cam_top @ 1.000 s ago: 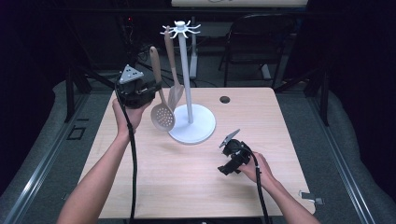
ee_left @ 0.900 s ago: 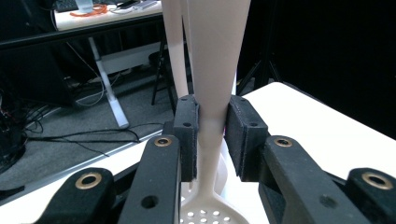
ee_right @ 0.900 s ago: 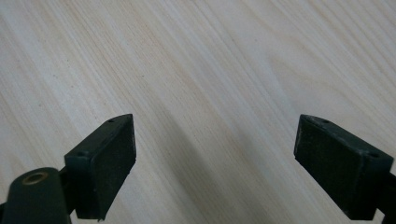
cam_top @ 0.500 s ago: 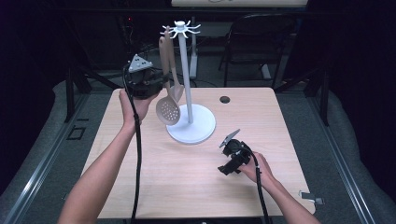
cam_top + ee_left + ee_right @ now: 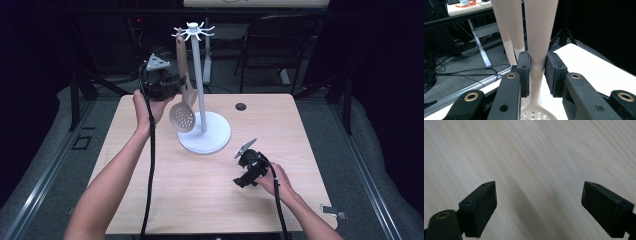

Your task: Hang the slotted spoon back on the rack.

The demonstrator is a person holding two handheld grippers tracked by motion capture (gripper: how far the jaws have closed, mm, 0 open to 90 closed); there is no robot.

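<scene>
The desk (image 5: 150,190) carries a white stand (image 5: 199,90), whose round base sits near the middle toward the far edge and whose post rises to a crown of hooks (image 5: 193,31). A slotted spoon (image 5: 182,107) is up against the left side of that post, handle pointing upward to the hooks and perforated bowl hanging low, just above the base. The left gripper (image 5: 159,80) is raised off the desk at the far left and is clamped on the spoon's handle; in the left gripper view its pads (image 5: 524,72) press the handle (image 5: 536,50) from both sides, with the holed bowl (image 5: 534,116) below, and a second pale handle (image 5: 509,30) stands just behind it. Whether the handle's top is seated on a hook or merely near one cannot be told. The right gripper (image 5: 248,167) rests low over the near right of the desk, well apart from the stand, jaws spread wide over bare wood with nothing between them. My judgement is that the hanging is near its end: the spoon is lifted and upright at the stand, and what remains is seating its end on a hook and letting go.
</scene>
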